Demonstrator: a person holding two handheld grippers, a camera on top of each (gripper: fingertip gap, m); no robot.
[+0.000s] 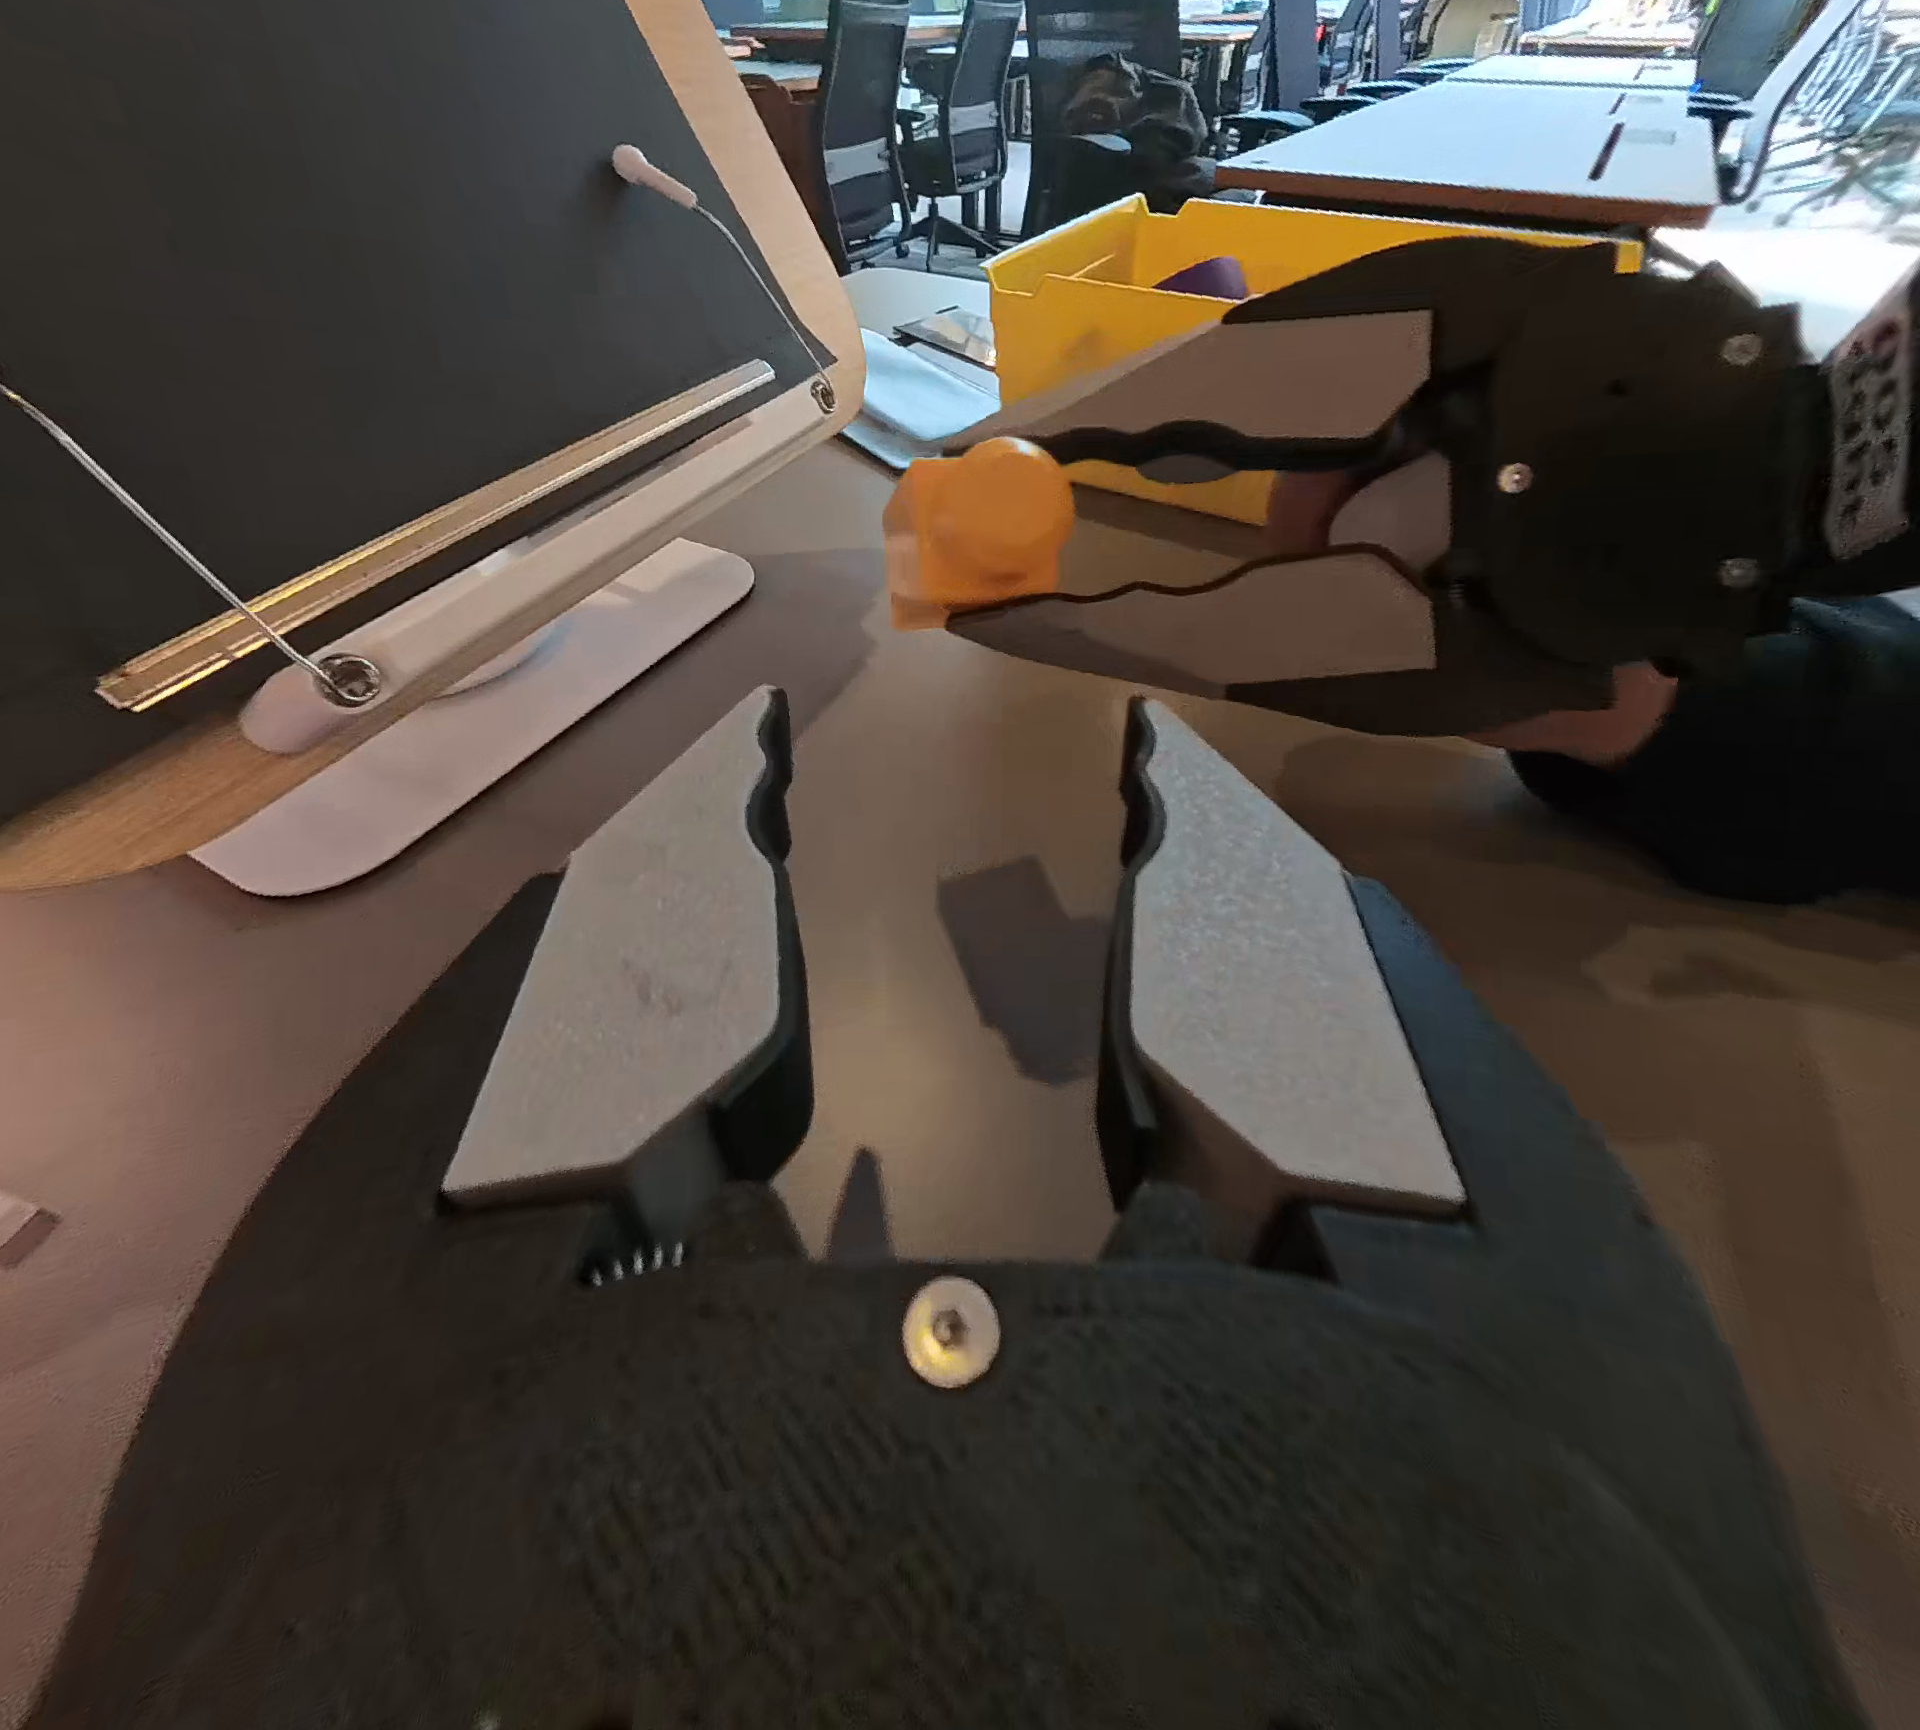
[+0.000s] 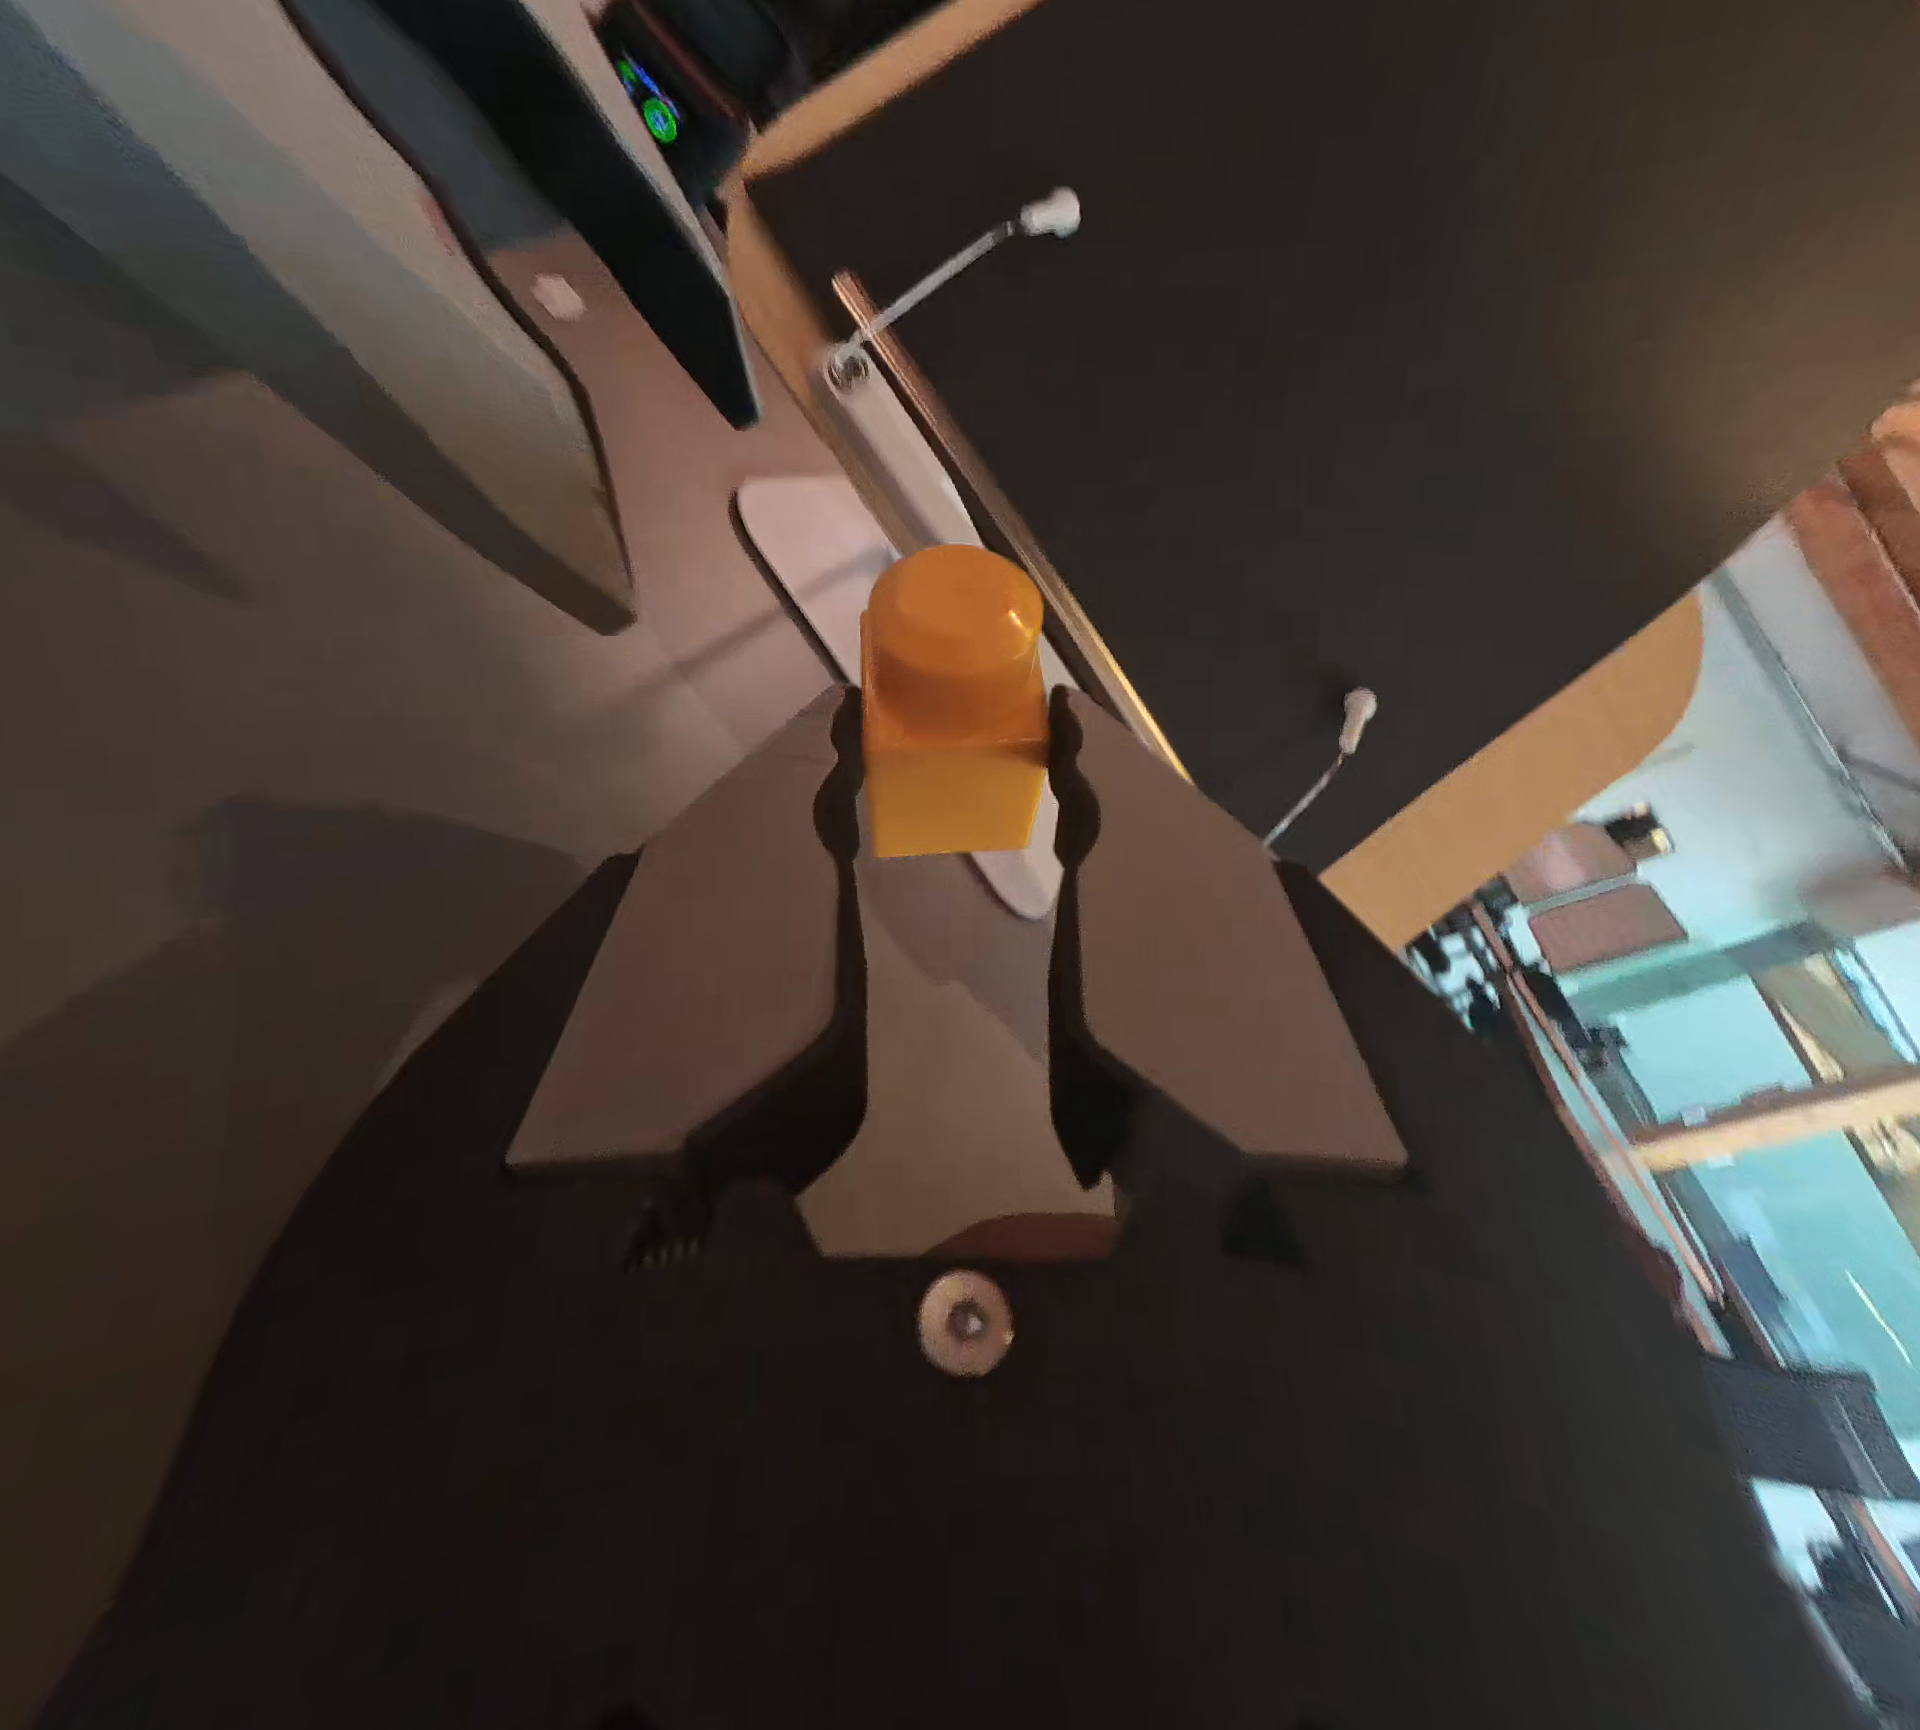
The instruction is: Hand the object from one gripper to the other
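Observation:
An orange toy brick (image 2: 951, 724) with one round stud is pinched between the fingertips of my right gripper (image 2: 951, 745), above the brown table. In the left wrist view the right gripper (image 1: 961, 537) comes in from the right, turned on its side, with the orange brick (image 1: 977, 532) at its tips. My left gripper (image 1: 956, 745) is open and empty, its fingertips a little below and in front of the brick, not touching it.
A book stand (image 1: 312, 226) with a black board, wooden rim and white base stands at the left on the table. A yellow bin (image 1: 1091, 309) holding a purple thing sits behind the right gripper. Office chairs and desks fill the background. Spacing between my two grippers at the tips: around 6 cm.

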